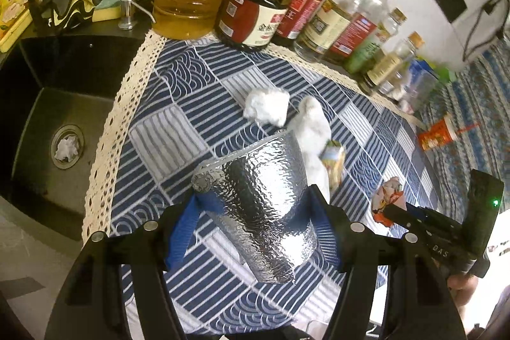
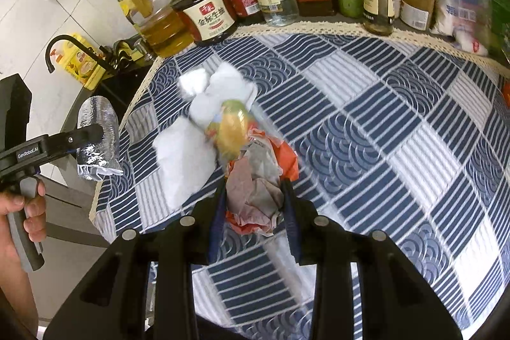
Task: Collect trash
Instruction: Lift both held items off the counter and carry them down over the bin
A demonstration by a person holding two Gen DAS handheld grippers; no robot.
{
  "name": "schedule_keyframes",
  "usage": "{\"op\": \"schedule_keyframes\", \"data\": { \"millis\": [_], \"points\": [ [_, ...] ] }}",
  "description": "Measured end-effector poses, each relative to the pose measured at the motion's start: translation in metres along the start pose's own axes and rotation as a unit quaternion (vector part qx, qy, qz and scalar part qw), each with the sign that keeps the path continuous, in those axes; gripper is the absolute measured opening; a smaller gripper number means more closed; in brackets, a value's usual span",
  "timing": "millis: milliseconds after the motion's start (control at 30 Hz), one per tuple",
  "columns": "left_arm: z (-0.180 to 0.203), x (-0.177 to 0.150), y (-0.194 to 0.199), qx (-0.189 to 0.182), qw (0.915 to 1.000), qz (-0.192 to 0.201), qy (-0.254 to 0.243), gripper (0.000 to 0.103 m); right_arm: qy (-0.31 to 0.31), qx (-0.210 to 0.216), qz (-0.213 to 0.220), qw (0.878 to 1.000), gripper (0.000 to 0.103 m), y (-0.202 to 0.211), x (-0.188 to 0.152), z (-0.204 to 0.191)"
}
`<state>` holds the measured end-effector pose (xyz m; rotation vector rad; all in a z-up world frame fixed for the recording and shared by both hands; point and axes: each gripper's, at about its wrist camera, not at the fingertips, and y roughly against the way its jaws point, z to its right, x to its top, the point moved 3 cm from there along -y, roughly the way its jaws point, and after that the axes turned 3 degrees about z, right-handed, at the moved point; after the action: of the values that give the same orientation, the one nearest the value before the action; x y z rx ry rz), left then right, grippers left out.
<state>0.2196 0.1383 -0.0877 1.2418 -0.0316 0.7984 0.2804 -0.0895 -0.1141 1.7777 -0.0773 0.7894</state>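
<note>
My left gripper (image 1: pixel 255 206) is shut on a silver foil bag (image 1: pixel 264 206) and holds it above the blue patterned cloth (image 1: pixel 178 104); the bag also shows in the right wrist view (image 2: pixel 97 139). My right gripper (image 2: pixel 253 190) is shut on a crumpled orange and grey wrapper (image 2: pixel 255 190), also seen in the left wrist view (image 1: pixel 387 203). White crumpled tissues (image 1: pixel 267 105) and a larger white tissue (image 1: pixel 314 129) lie on the cloth, with a blurred yellow-green wrapper (image 2: pixel 232 126) by them.
Bottles of oil and sauces (image 1: pixel 255 5) line the back edge of the counter. A black sink (image 1: pixel 63 104) lies to the left, with a tissue in its drain (image 1: pixel 67 147). An orange cup (image 1: pixel 435 136) lies at the right.
</note>
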Motion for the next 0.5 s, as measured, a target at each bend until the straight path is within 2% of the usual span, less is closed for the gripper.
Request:
{"op": "schedule_keyframes", "data": {
  "millis": [500],
  "points": [
    [-0.023, -0.068, 0.032, -0.05, 0.9977, -0.017, -0.042, 0.064, -0.023, -0.019, 0.0, 1.0, 0.035, 0.017, -0.066, -0.068]
  ]
}}
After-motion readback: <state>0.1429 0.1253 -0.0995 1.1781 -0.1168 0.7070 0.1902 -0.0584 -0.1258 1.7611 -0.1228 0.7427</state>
